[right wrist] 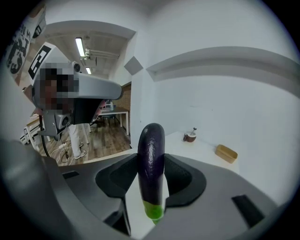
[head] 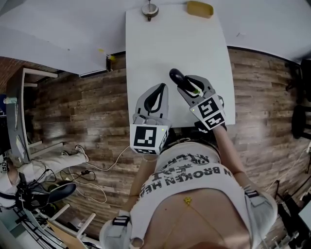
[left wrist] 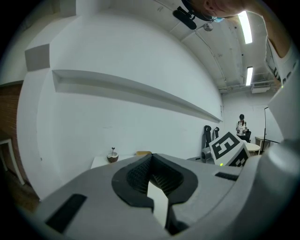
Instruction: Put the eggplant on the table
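Observation:
A dark purple eggplant (right wrist: 151,164) with a green stem end stands upright between the jaws of my right gripper (right wrist: 151,158), which is shut on it. In the head view that gripper (head: 187,83) hovers over the near right part of the white table (head: 180,44), and the eggplant (head: 176,76) sticks out forward and to the left of it. My left gripper (head: 161,88) hangs beside it over the table's near edge. In the left gripper view its jaws (left wrist: 151,159) meet at the tips with nothing between them.
At the table's far edge stand a small brown bowl with a stick in it (head: 149,10) and a flat yellow-brown box (head: 199,8). Wooden floor surrounds the table, with cables (head: 92,187) at the left. A person (left wrist: 242,125) stands far back.

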`<state>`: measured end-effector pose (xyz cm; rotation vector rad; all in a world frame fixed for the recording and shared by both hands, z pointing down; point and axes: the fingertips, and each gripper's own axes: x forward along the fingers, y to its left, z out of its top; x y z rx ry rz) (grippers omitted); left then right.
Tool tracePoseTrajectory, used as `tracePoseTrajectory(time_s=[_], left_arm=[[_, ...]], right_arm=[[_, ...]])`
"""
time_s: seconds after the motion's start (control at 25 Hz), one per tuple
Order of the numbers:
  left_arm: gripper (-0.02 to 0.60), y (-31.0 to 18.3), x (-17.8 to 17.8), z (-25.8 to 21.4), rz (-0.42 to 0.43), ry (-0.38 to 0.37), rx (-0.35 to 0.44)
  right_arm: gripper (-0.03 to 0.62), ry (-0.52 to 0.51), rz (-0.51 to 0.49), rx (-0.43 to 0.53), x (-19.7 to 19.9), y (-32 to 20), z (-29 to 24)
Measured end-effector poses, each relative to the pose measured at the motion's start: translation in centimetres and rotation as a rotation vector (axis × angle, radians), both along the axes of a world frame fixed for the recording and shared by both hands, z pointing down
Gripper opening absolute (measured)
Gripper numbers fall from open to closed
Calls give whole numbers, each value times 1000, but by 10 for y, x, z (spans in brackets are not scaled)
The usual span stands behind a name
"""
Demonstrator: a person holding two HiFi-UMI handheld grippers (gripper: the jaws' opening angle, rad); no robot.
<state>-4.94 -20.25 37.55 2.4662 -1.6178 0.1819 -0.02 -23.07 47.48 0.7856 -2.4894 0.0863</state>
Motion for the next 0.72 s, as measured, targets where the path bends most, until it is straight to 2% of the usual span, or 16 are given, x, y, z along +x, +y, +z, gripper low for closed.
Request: tracePoseTrajectory(time_s=[0.72], left_arm=[[5, 2, -34, 28, -77, 3, -80]], right_arm=[[176, 178, -99, -204, -14, -5, 120]])
